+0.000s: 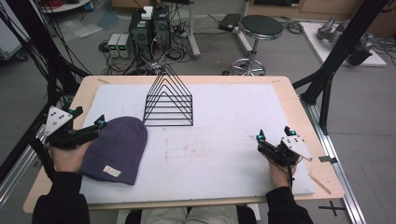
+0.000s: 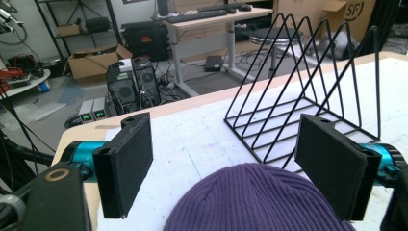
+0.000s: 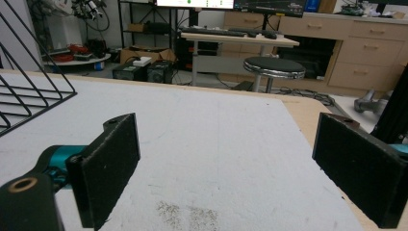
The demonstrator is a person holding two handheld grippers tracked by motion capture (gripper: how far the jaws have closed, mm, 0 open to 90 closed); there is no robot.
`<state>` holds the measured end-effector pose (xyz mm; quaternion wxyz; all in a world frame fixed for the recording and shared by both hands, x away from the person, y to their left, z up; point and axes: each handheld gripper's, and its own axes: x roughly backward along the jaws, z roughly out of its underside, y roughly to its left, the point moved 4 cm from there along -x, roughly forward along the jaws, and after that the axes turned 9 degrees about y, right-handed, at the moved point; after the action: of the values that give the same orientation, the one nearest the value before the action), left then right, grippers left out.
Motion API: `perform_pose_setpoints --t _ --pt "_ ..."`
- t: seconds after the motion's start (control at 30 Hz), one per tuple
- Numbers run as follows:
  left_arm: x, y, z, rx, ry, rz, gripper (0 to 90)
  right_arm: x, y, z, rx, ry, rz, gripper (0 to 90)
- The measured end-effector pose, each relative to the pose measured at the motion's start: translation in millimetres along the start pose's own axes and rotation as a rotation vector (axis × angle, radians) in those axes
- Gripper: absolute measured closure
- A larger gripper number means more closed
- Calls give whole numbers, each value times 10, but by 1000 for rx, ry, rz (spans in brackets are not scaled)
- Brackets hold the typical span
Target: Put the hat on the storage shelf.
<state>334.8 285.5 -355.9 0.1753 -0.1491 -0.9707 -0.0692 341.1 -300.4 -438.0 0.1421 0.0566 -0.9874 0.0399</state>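
Purple beanie (image 1: 116, 147) has a white tag (image 1: 112, 171), print too tiny to read; left gripper (image 1: 88, 128) and right gripper (image 1: 273, 136) both gape wide, holding nothing.

A robotics lab or engineering workroom.
Around the wooden table (image 1: 299, 112) stand black aluminium frame struts (image 1: 343, 51). On the grey floor beyond its far edge sit two computer towers (image 1: 149, 28) amid tangled cables (image 1: 175, 53), small units with green readouts (image 1: 117, 45) and a round black stool (image 1: 260, 28). Farther back are a desk with keyboards (image 3: 235, 34), monitors (image 3: 231, 5), cardboard boxes (image 2: 91, 60) and wooden drawer cabinets (image 3: 356, 48).
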Motion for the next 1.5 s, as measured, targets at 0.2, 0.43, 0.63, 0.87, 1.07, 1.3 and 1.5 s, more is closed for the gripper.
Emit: perform_pose_setpoints --t 0.2,0.43,0.63,0.87,1.07,1.3,1.5 --pt "-117 -4 -113 -16 23 4 211 2 -3 1 -2 1 -1 84" --pt "-326 18 -160 -51 120 38 204 -1 6 0 4 2 0 84" --pt "-493 49 -214 -83 189 63 198 4 4 -6 3 -7 1 84" --pt "-692 11 -267 -136 311 110 186 1 11 -3 13 -4 -1 84" --pt "-845 -51 -259 -216 393 125 188 -7 23 -2 26 -2 -2 84" --pt "-965 -46 -179 -235 452 105 188 -7 34 1 21 2 -9 84" --pt "-1052 18 -96 -234 507 83 187 -5 31 3 26 3 -13 84"
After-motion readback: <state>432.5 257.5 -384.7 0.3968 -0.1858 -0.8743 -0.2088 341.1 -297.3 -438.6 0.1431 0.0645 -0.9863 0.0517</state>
